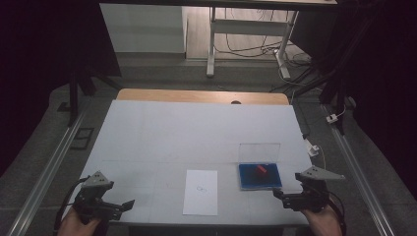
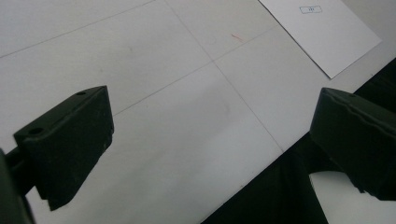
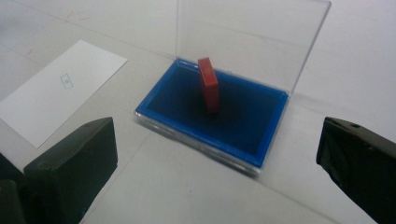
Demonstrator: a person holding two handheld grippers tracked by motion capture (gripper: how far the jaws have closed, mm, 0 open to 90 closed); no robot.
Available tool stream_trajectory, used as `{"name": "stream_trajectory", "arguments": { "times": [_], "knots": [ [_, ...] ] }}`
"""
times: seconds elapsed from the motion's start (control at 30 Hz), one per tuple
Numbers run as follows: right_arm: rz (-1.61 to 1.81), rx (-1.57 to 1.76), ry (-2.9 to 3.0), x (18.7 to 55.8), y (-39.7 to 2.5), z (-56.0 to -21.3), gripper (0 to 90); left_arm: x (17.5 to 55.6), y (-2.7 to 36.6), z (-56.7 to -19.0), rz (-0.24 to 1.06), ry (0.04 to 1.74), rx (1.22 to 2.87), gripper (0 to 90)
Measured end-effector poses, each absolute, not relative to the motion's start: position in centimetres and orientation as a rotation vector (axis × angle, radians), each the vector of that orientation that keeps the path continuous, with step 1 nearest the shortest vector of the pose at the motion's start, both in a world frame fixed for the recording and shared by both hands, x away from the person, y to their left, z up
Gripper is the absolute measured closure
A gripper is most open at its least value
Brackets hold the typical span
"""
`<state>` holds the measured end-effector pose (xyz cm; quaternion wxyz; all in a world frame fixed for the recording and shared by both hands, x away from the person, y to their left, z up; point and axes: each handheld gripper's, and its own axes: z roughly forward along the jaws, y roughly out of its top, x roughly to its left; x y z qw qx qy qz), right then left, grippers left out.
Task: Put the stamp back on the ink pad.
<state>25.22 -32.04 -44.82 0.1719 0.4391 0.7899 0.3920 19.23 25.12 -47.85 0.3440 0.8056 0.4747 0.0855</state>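
A blue ink pad box (image 1: 260,176) (image 3: 212,115) lies on the white table with its clear lid (image 3: 247,39) standing upright. A red stamp (image 1: 261,170) (image 3: 208,84) stands on end inside it. A white paper sheet (image 1: 200,191) (image 3: 60,88) (image 2: 322,30) with a small printed mark lies to its left. My right gripper (image 1: 280,195) (image 3: 219,163) is open just in front of the box, nothing between its jaws. My left gripper (image 1: 125,205) (image 2: 210,135) is open at the table's front left edge, over bare surface.
The white table cover (image 1: 196,132) stretches far back to a wooden strip (image 1: 201,96). Metal rails (image 1: 49,167) run along both sides. A desk frame and cables (image 1: 246,44) stand beyond the table on the floor.
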Motion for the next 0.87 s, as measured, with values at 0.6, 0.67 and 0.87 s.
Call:
{"name": "stream_trajectory", "arguments": {
  "times": [0.6, 0.67, 0.87],
  "knots": [
    [0.974, 1.313, 2.267, 22.7, -33.3, -45.7, 0.0, 19.2, 25.2, -47.9, 0.218, 1.235, 2.089, 0.0],
    [0.958, 1.318, 2.277, 22.6, -33.4, -45.7, 0.0, 19.2, 25.2, -47.9, 0.218, 1.236, 2.09, 0.0],
    [0.944, 1.343, 2.287, 22.8, -33.5, -45.9, 0.0, 19.3, 25.1, -47.9, 0.215, 1.235, 2.092, 0.0]
  ]
}}
